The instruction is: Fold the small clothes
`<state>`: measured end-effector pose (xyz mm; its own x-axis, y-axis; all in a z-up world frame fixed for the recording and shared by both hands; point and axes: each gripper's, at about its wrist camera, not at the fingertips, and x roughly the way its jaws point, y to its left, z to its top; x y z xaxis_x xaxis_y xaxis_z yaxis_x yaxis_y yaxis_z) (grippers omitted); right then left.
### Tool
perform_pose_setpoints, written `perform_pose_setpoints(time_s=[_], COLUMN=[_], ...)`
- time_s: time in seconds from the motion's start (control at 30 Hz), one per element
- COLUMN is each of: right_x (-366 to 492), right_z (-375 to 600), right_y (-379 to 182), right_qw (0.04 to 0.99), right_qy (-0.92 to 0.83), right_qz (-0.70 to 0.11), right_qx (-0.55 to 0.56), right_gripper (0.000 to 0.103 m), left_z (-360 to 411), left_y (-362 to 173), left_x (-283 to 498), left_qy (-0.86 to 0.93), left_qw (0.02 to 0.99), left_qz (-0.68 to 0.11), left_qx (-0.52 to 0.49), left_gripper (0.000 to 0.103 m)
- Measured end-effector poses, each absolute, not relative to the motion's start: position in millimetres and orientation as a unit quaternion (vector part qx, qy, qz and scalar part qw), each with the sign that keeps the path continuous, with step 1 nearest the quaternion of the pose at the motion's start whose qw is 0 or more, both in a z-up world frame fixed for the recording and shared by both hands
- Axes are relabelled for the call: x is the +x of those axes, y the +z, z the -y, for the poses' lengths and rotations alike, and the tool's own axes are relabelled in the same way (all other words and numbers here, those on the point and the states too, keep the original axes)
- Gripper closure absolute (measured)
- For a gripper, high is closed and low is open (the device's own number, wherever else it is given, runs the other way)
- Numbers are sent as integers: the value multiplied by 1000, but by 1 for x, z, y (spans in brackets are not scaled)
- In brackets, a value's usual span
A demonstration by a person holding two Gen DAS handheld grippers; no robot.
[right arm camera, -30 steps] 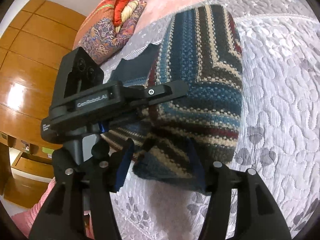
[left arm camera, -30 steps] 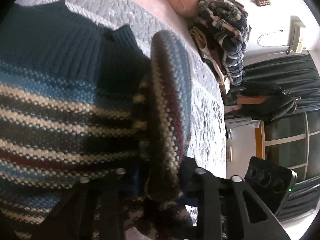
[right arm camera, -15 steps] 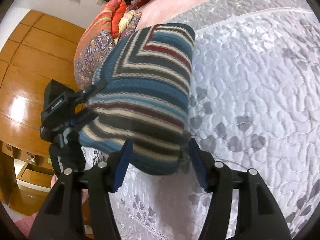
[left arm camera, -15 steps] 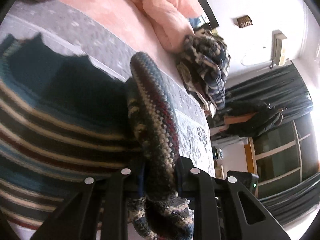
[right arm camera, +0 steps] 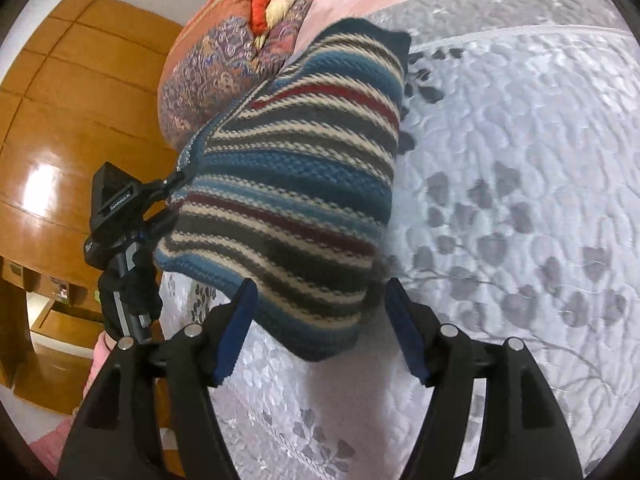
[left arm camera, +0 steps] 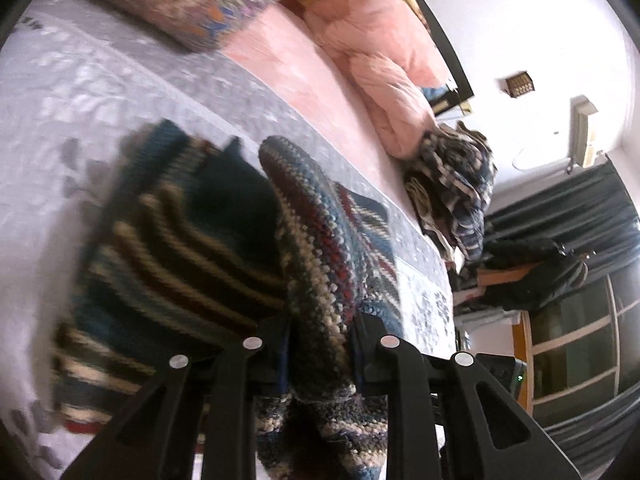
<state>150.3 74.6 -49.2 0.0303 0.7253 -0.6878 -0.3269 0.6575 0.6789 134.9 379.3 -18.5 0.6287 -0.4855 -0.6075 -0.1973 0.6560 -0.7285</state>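
The left gripper [left arm camera: 320, 344] is clamped on an edge of the striped sweater [right arm camera: 296, 200], which hangs over the quilted bed [right arm camera: 520, 200] – directly ahead of the right gripper [right arm camera: 320, 320], whose jaws stand apart around its lower corner.

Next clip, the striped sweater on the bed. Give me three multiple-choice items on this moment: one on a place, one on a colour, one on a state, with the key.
1. Where is the patterned pillow?
A. at the head of the bed, beyond the sweater
B. on the floor
C. on top of the sweater

2. What colour is the bedspread under the striped sweater?
A. green
B. pale grey with darker leaf prints
C. plain black

3. How does the left gripper stand?
A. open, clear of the cloth
B. shut on a wad of the sweater
C. out of sight

Key: 1 A, the right wrist view shows it past the sweater's far edge; 2 B, the leaves show beside the sweater; 3 B, knit is pinched between its fingers.
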Motion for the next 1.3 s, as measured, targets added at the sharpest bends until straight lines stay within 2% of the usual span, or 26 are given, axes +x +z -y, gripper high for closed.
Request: perform_pose_setpoints(time_s=[0.33,0.53,0.73,0.83,1.13,1.3], right_x=[148,146,149,152,138,135], right_z=[-132,-156,-167,-169,-150,-148], right_y=[-57,-72,-84,-91,-72,-72], right_qw=[681,688,689,686,692,688], right_qy=[381,356,338,331,341,340], right_qz=[-609,-625,-635,-642,-627,-632], right_qx=[137,99,88,91,109,111], right_gripper=[35,36,35,35,35,31], left_z=[-447,-455,-453,-452,-438,-416], left_y=[-31,-63,-73,-67,-18,-18], left_x=[117,117,120,117,65,53], left_qy=[-50,-47,-47,-43,-43,-42], left_qw=[813,806,813,814,833,830], left_qz=[-420,-435,-434,-440,-433,-453], left_qx=[-401,-397,-386,-376,-342,-324], left_gripper=[81,80,79,75,54,46])
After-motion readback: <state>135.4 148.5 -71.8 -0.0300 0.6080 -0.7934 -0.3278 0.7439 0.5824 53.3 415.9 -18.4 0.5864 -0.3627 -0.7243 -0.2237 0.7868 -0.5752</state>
